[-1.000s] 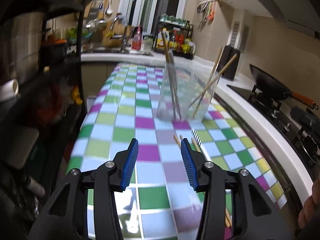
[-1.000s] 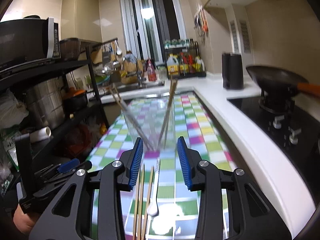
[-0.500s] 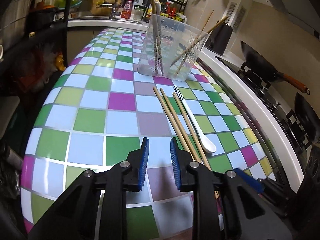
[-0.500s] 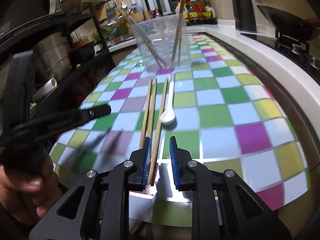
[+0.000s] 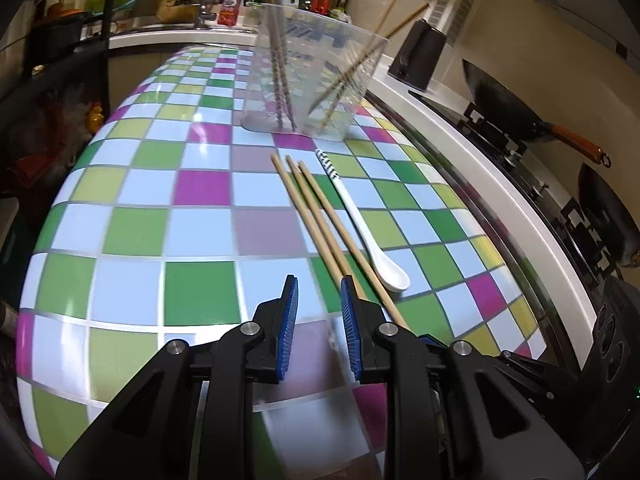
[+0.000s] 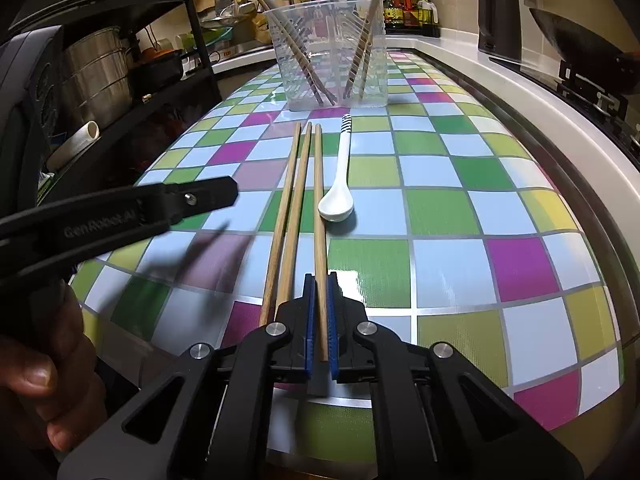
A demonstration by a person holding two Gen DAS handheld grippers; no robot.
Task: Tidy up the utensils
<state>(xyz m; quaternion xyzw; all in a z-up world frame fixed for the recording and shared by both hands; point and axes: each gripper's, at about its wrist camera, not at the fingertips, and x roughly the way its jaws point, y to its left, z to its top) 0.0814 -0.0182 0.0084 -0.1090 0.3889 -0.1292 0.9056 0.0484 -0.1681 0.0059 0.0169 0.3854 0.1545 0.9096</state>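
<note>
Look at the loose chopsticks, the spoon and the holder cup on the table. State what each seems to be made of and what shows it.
Chopsticks: probably bamboo or wood, matt tan, faint lengthwise grain.
Spoon: likely glazed ceramic, possibly melamine; glossy white, black-striped handle end.
Holder cup: clear plastic, it seems; see-through walls, slightly cloudy, thin rim.
The right claw grips one chopstick.

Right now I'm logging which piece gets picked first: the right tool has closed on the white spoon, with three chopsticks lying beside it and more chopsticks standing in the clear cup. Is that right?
Not quite. The right tool has closed on the rightmost chopstick, not the white spoon, which lies untouched; the right wrist view shows it. The rest holds: more chopsticks stand in the clear cup.
</note>
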